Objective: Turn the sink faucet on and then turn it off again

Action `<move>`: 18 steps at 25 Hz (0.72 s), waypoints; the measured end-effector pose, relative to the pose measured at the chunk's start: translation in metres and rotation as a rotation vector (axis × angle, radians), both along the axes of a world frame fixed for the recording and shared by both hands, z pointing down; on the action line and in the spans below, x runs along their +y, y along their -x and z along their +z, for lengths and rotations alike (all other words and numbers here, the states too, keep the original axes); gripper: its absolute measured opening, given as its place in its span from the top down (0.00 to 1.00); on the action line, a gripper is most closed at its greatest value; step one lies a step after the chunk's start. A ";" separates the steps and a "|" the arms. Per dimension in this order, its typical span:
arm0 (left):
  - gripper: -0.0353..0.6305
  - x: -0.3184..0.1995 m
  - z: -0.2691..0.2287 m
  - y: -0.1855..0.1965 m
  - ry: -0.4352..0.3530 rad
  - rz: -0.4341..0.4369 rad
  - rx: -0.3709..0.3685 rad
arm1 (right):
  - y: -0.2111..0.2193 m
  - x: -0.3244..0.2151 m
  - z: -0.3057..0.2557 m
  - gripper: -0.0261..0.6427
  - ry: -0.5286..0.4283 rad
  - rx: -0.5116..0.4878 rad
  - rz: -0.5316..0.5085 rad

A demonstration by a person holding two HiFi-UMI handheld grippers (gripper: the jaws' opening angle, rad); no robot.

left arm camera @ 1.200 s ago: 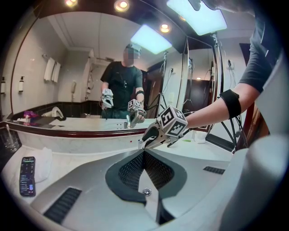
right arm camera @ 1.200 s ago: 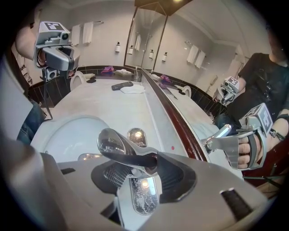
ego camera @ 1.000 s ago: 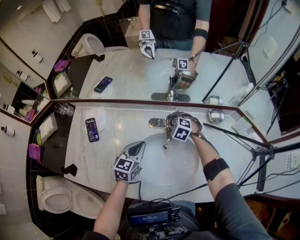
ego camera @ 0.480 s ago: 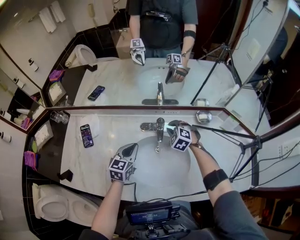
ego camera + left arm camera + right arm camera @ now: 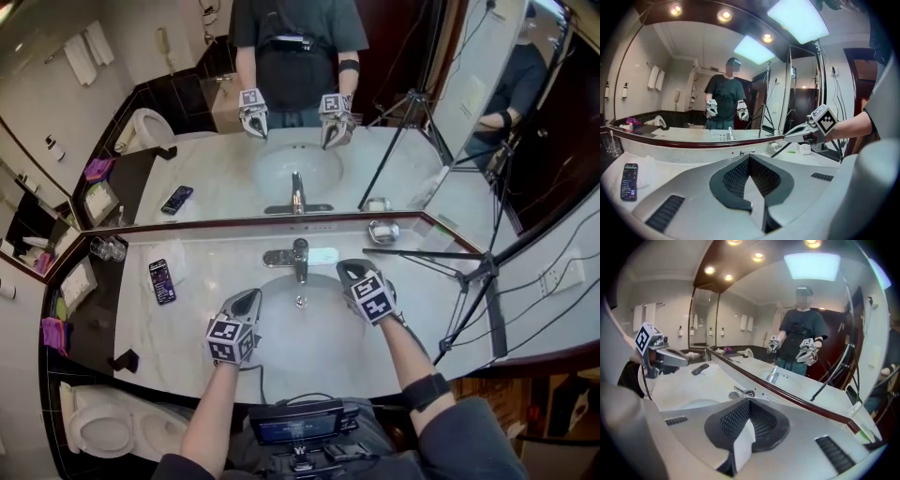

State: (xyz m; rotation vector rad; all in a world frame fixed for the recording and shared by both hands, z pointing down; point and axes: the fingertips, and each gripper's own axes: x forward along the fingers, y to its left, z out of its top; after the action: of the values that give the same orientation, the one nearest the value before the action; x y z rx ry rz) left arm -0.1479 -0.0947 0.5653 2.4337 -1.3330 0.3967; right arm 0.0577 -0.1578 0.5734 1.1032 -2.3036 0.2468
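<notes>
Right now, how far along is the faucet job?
Done, apparently: no stream shows under the faucet, and the right tongs sit clear of it, having just closed with nothing between them. In hand: nothing; the left tongs are shut and empty by the sink. Left: likely nothing, but that is only a guess from these views.
</notes>
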 end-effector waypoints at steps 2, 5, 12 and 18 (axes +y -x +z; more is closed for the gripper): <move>0.95 0.003 -0.002 0.000 -0.001 -0.006 0.007 | -0.013 0.010 -0.007 0.93 0.007 -0.084 0.078; 0.95 0.007 -0.004 0.003 -0.003 -0.018 0.015 | -0.029 0.022 -0.007 0.93 0.001 -0.144 0.148; 0.95 0.012 -0.008 0.010 -0.029 -0.033 0.022 | -0.047 0.055 0.006 0.93 0.040 -0.242 0.232; 0.95 0.014 -0.004 0.009 -0.027 -0.031 0.015 | -0.052 0.063 0.016 0.93 0.062 -0.244 0.245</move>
State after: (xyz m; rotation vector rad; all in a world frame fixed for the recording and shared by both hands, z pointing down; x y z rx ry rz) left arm -0.1570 -0.0806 0.5608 2.4298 -1.3767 0.3547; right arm 0.1099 -0.0948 0.5898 1.3894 -2.3470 0.5714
